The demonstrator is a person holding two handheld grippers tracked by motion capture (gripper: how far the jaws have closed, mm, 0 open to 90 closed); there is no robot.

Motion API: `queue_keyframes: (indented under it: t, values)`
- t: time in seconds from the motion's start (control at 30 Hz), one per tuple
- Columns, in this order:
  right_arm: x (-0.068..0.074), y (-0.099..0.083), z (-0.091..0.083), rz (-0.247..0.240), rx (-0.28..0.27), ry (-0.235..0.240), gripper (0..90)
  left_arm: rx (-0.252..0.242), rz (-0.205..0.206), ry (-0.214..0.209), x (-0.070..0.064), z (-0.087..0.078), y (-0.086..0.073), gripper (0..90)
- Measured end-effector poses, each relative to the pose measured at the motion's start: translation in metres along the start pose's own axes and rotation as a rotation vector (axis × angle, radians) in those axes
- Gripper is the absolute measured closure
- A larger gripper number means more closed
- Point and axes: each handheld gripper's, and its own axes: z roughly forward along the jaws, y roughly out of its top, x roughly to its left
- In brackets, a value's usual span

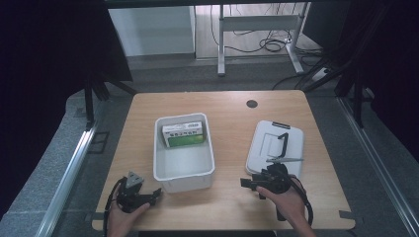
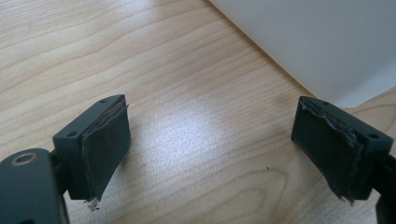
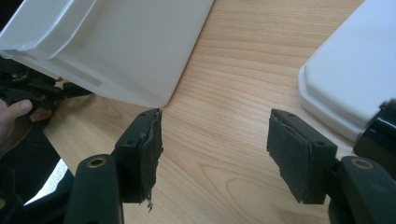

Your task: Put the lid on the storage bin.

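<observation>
Where the forearms enter at the near edge of the wooden table, each hand grips a tool. The left hand holds the left gripper low at the near-left corner, pointing toward the white bin. In the left gripper view its jaws stand wide apart, nothing between the worn black pads, bare wood beneath; the bin's white wall sits just beyond the right jaw.

The right hand holds the right gripper near the front edge, just in front of the white lid, tips aimed left toward the bin. In the right gripper view the jaws are likewise spread wide and empty; the bin's outer wall is ahead to the left, the lid's corner to the right, and the other hand with its gripper farther off at left.

Mid-table, the bin stands upright and open. A green and white box lies inside, against the far wall. The lid lies flat on the table right of the bin, well apart from it, with a black handle on top.

Farther back, a dark round hole marks the tabletop. Beyond the table: grey floor, metal desk legs, loose cables.
</observation>
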Motion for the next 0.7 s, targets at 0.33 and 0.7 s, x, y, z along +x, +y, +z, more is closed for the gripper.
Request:
queue_keyframes:
  t: [0.33, 0.7]
  values:
    - [-0.001, -0.0021, 0.0008, -0.002, 0.004, -0.006, 35.8, 0.0, -0.006, 0.006, -0.0013, -0.0005, -0.0004, 12.2]
    - [-0.0009, -0.0001, 0.0098, -0.022, 0.04, -0.017, 35.9, -0.002, -0.006, 0.005, -0.0024, -0.0018, -0.0018, 12.5]
